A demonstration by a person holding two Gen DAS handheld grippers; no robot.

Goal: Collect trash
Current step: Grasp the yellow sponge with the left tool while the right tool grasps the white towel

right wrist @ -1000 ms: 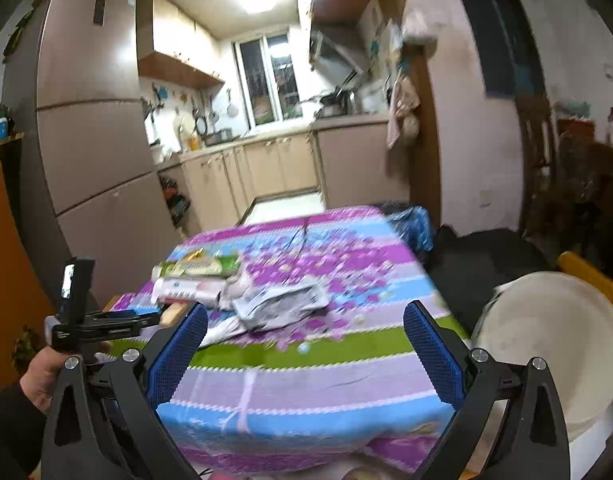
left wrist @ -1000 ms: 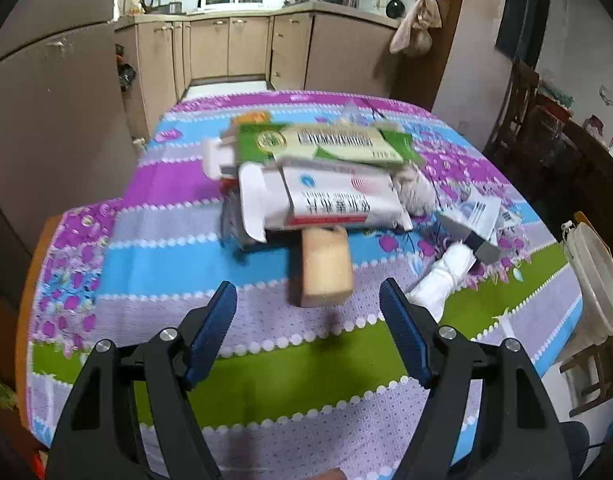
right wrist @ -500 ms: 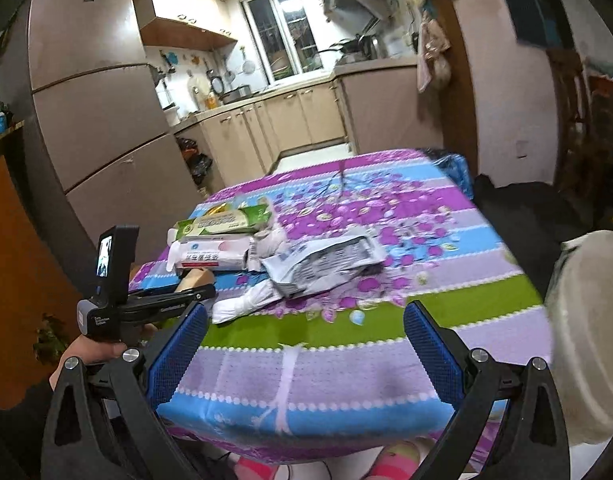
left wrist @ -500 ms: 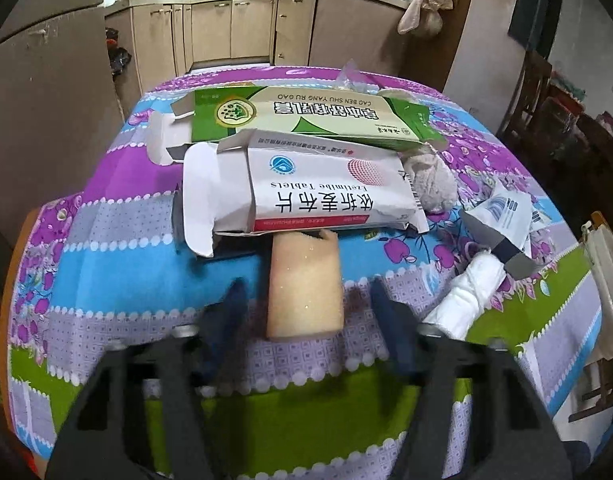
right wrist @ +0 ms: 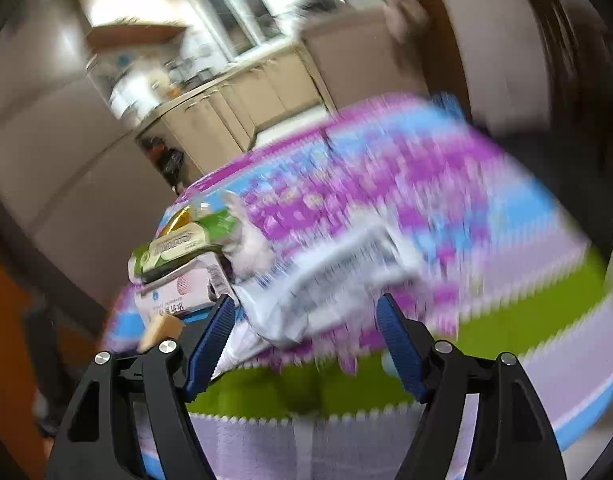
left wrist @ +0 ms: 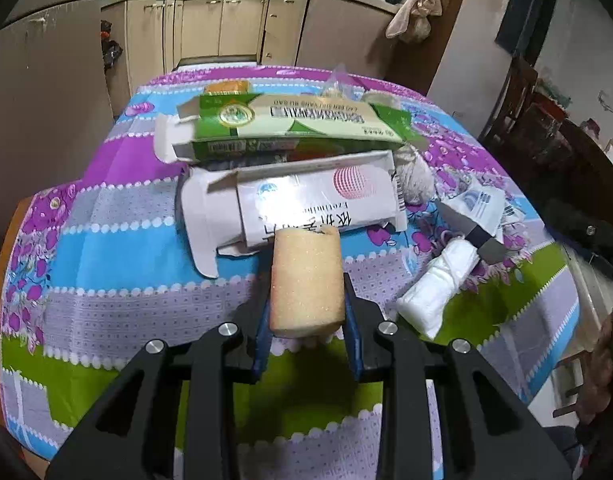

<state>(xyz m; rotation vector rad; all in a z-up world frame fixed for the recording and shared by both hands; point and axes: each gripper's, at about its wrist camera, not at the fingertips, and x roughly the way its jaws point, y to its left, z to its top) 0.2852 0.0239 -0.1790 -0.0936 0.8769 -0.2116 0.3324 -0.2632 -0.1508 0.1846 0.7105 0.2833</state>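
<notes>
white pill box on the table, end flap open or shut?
Open. The white pill box lies flat, its left end flaps splayed out onto the tablecloth.

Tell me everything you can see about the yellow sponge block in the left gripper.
The sponge block is pale yellow-tan, porous and foam-like, roughly rectangular with rounded edges and a ragged far end. The left gripper is shut on its near end, a blue pad pressing each side. Its far end overlaps the white medicine box in the picture; whether they touch is unclear. In the blurred right wrist view it shows as a tan wedge.
</notes>
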